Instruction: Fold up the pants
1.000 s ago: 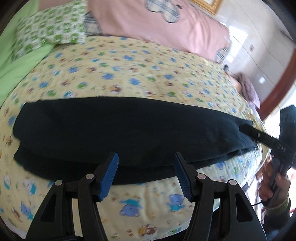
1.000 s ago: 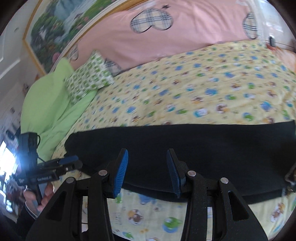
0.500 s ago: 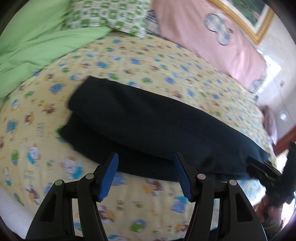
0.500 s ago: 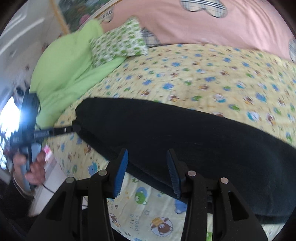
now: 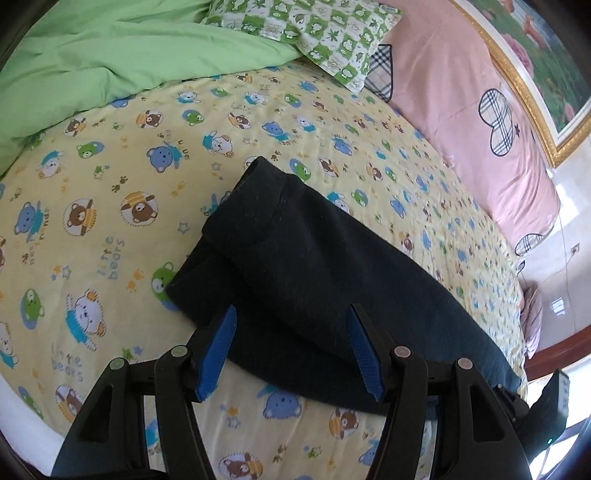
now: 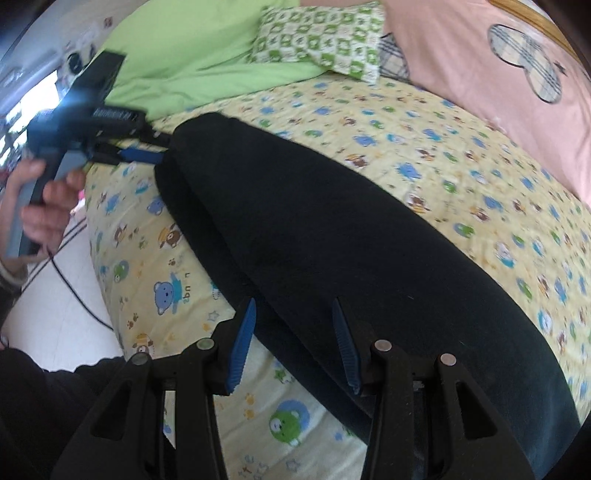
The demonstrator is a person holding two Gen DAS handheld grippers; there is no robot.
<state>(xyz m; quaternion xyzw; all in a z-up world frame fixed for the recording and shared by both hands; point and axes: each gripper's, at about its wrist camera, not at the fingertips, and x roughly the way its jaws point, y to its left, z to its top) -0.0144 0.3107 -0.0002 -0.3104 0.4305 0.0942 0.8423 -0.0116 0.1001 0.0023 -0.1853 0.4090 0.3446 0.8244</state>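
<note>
The dark navy pants (image 5: 314,266) lie folded lengthwise in a long strip on the yellow bear-print bed sheet (image 5: 110,206). My left gripper (image 5: 291,325) is open and empty, its blue pads over one end of the strip. In the right wrist view the pants (image 6: 351,240) run from upper left to lower right. My right gripper (image 6: 293,317) is open and empty over the pants' near edge. The left gripper also shows in the right wrist view (image 6: 147,147), at the far end of the pants, held in a hand.
A green duvet (image 5: 110,48) and a green checked pillow (image 5: 314,33) lie at the head of the bed. A pink pillow (image 5: 480,122) lies along the far side. The bed's edge and white floor (image 6: 55,314) show at left.
Both grippers have swung outward toward opposite ends of the pants strip. Each view now looks along the pants instead of across them. Both stay open.
</note>
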